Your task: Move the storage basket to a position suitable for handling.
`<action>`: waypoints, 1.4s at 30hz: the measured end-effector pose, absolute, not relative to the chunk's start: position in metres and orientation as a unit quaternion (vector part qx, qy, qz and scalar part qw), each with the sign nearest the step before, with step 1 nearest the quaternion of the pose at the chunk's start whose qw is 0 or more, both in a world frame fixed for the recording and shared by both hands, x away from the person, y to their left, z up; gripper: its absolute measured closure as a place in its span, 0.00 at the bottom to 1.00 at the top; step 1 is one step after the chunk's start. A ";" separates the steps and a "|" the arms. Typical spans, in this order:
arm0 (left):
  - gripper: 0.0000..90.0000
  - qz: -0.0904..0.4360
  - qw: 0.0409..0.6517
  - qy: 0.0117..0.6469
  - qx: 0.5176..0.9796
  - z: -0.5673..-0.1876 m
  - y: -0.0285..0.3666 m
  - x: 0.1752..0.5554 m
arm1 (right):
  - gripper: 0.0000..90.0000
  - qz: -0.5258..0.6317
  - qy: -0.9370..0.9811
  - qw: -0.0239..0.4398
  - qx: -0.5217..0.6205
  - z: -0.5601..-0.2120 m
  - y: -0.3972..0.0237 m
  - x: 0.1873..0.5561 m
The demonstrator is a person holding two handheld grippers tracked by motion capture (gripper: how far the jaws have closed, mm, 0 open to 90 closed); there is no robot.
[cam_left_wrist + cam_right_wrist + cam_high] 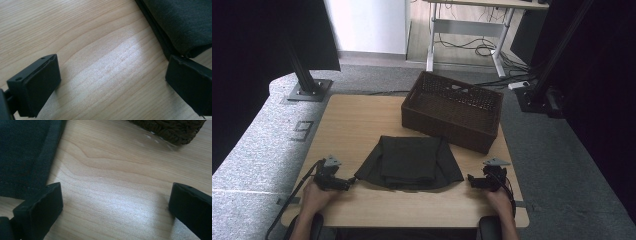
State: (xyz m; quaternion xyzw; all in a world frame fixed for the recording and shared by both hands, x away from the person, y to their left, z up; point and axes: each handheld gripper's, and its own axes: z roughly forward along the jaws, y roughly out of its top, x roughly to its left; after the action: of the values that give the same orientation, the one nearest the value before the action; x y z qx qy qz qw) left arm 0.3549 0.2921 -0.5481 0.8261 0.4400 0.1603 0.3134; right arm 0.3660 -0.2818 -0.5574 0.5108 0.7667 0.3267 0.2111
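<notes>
A dark folded cloth (pixel 409 161) lies in the middle of the wooden table (pixel 357 125), just in front of a brown woven basket (pixel 453 110). My left gripper (pixel 349 183) rests on the table at the cloth's left corner, open; in the left gripper view (pixel 112 82) bare wood lies between its jaws and the cloth's edge (pixel 180 27) sits by the right jaw. My right gripper (pixel 470 180) rests at the cloth's right corner, open; in the right gripper view (pixel 115 205) the cloth's hem (pixel 27 155) lies by the left jaw and the basket's corner (pixel 172 130) is ahead.
The basket stands at the table's back right and looks empty. Two black posts (pixel 304 75) rise from the grey floor beyond the table's back corners. A white desk frame (pixel 467 30) with cables stands farther back. Bare wood (pixel 412 210) runs along the front edge.
</notes>
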 end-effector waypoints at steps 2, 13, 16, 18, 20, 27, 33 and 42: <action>0.00 0.160 0.313 0.440 0.826 -0.548 0.292 0.355 | 0.00 0.327 0.768 0.210 0.508 -0.557 -0.282 0.366; 0.00 0.144 0.311 0.455 0.822 -0.544 0.297 0.356 | 0.01 0.324 0.771 0.198 0.511 -0.555 -0.283 0.366; 0.00 0.146 0.318 0.456 0.819 -0.540 0.298 0.356 | 0.02 0.326 0.771 0.192 0.512 -0.552 -0.283 0.366; 0.00 0.149 0.329 0.458 0.812 -0.535 0.301 0.356 | 0.02 0.332 0.770 0.191 0.510 -0.549 -0.281 0.365; 0.00 0.148 0.342 0.458 0.807 -0.532 0.302 0.356 | 0.02 0.337 0.770 0.190 0.508 -0.546 -0.280 0.365; 0.00 0.155 0.350 0.455 0.804 -0.523 0.300 0.360 | 0.02 0.349 0.770 0.184 0.502 -0.538 -0.272 0.368; 0.00 0.162 0.358 0.446 0.804 -0.511 0.291 0.370 | 0.02 0.355 0.775 0.176 0.492 -0.532 -0.260 0.373; 0.00 0.161 0.356 0.421 0.818 -0.497 0.264 0.396 | 0.00 0.360 0.787 0.170 0.471 -0.520 -0.232 0.388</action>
State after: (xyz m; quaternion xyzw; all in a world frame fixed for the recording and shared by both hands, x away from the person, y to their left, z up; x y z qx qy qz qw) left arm 0.3964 0.2638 -0.4971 0.8181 0.4214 0.1614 0.3565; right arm 0.3885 -0.2316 -0.5203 0.4706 0.7873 0.3603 0.1700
